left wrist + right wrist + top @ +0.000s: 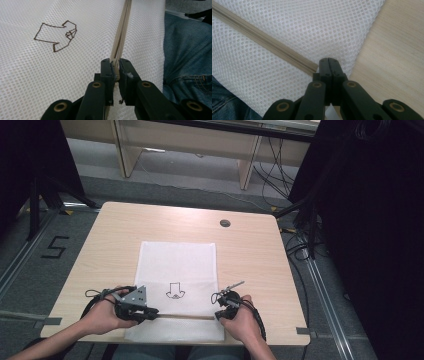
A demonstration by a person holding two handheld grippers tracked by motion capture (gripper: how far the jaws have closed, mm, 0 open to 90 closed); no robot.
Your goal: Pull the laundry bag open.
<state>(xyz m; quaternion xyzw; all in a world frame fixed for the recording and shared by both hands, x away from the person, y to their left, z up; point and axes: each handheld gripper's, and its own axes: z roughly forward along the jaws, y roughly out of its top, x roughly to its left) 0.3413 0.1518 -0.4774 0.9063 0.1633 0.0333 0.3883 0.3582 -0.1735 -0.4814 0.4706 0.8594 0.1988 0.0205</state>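
Both grippers work at the zipper [182,316] of a white mesh bag [177,265]. Pinched tight, the left gripper [115,65] holds the zipper's pull end between its pads, the beige tape running away straight ahead of it. At the other end the right gripper [328,60] has its jaws pressed together on the bag's mesh just beside the zipper's end, close to the bag's right edge.

That bag lies flat on the near half of the wooden table [250,245], its near edge hanging slightly over the table's front edge above the person's jeans [187,50]. A small brown arrow mark [175,291] sits on the mesh between the two hands, just beyond the zipper line.

Bare wood stretches left, right and beyond the bag. A round cable port [225,223] sits near the far edge, well apart from the bag.
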